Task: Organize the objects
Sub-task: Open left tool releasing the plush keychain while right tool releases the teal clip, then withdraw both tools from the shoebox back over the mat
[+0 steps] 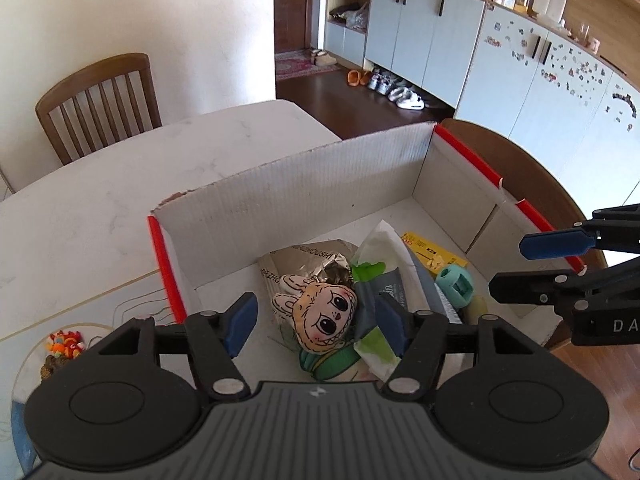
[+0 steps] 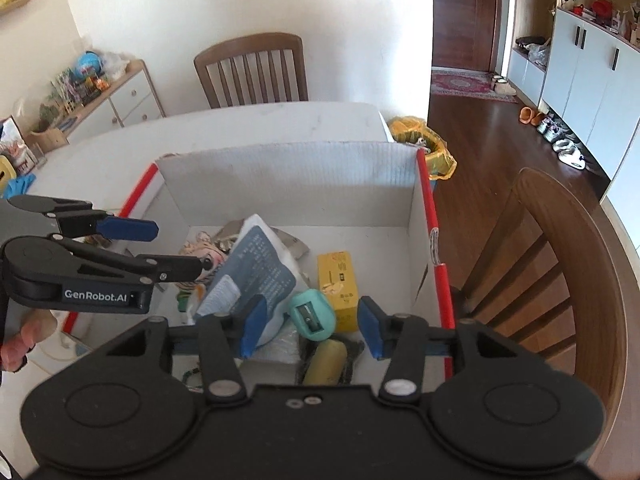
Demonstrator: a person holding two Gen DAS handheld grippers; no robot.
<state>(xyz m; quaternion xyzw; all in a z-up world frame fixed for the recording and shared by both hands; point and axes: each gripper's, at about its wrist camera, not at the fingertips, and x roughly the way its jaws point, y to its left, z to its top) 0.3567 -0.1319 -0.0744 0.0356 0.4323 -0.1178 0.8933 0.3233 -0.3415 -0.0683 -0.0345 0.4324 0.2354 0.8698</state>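
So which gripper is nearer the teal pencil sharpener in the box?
Right. The right gripper hangs open directly over the teal pencil sharpener, which shows between its fingers. The left gripper, also open, is further along the box, above the plush doll.

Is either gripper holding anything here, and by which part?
Nothing is held. The left gripper and right gripper both stand open above the items in the box.

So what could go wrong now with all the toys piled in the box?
The white cardboard box sits close to the table's edge by the brown wooden chair, so a bump might push it off. Both the left gripper and right gripper hang open right over the pile, near each other, and could knock together or snag the flat bunny-eared plush doll or teal pencil sharpener.
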